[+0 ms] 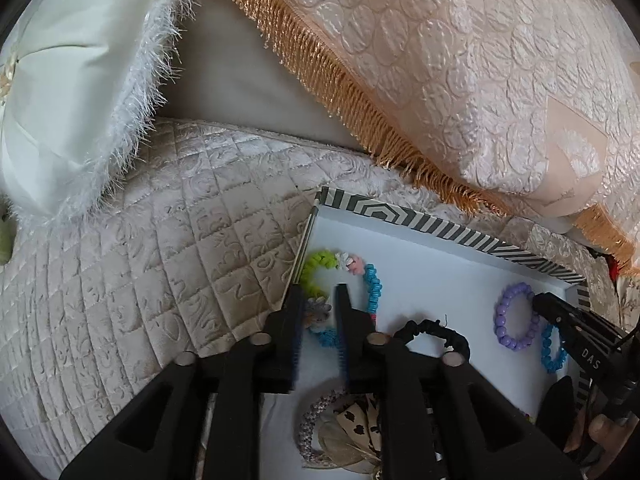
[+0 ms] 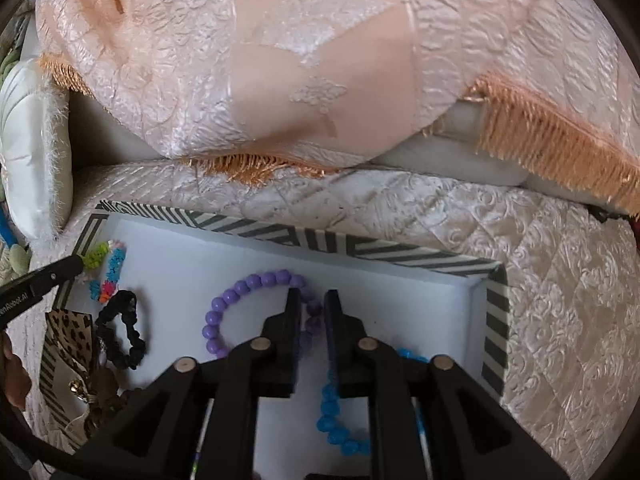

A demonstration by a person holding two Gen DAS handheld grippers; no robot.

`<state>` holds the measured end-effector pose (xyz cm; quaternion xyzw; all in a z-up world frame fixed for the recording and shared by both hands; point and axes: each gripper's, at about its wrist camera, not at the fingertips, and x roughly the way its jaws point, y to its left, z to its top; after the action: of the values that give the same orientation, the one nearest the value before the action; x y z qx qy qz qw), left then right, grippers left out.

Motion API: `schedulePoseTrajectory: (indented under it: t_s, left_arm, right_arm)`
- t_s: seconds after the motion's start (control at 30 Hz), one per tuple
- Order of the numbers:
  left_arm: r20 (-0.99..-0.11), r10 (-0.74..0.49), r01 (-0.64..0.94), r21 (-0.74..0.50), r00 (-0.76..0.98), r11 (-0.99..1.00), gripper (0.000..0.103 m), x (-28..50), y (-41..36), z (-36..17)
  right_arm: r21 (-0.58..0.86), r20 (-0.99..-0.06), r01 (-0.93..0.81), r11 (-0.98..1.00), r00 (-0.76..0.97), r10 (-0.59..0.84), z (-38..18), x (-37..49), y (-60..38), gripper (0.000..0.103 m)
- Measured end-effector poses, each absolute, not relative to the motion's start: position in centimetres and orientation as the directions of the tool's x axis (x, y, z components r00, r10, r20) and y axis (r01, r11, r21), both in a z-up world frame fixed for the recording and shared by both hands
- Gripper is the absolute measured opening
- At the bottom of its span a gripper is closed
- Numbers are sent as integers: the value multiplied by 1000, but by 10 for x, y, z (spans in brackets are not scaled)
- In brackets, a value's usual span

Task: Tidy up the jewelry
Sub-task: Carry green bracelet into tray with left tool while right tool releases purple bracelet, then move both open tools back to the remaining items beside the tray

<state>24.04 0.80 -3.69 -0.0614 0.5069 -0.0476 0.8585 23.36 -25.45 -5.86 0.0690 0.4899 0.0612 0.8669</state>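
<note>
A shallow white box with a black-and-white striped rim (image 1: 408, 216) (image 2: 280, 236) lies on a quilted bed cover. In it lie a multicoloured bracelet with green and blue parts (image 1: 372, 284) (image 2: 114, 264), a black scrunchie (image 1: 444, 330) (image 2: 120, 332), a purple bead bracelet (image 1: 516, 316) (image 2: 240, 288) and a blue bead bracelet (image 1: 554, 354) (image 2: 332, 412). My left gripper (image 1: 318, 292) is open over the multicoloured bracelet at the box's left wall. My right gripper (image 2: 311, 298) hangs over the purple bracelet's right side, jaws a narrow gap apart with beads between them.
A leopard-print item (image 2: 68, 332) and a braided ring (image 1: 316, 428) lie at the box's near end. A pink fringed pillow (image 1: 460, 80) (image 2: 280, 60) leans behind the box. A white fuzzy-edged cushion (image 1: 80, 80) is at the left.
</note>
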Motion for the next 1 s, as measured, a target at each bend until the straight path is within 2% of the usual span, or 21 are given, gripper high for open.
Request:
schedulePoseTrajectory:
  t_s: [0.03, 0.07, 0.17, 0.3, 0.43, 1.0]
  left_arm:
    - [-862, -160, 26, -168, 481, 985, 15, 240, 8, -36]
    - [-861, -166, 30, -173, 481, 984, 20, 239, 7, -35]
    - [-856, -144, 38, -144, 496, 989, 25, 232, 2, -30]
    - [-845, -132, 49, -125, 518, 991, 25, 216, -3, -22]
    - [-836, -131, 55, -120, 533, 991, 25, 197, -5, -14]
    - [-788, -115, 108, -62, 605, 992, 25, 91, -22, 23]
  right_arm:
    - [188, -842, -35, 982, 510, 179, -58, 232, -256, 33]
    - [189, -841, -35, 981, 511, 180, -57, 230, -257, 36]
    - [190, -840, -40, 981, 511, 184, -53, 223, -260, 37]
    - [201, -831, -54, 978, 519, 200, -41, 209, -261, 37]
    - [210, -820, -61, 976, 532, 209, -24, 191, -261, 46]
    - [231, -786, -85, 969, 572, 237, 10, 73, -252, 56]
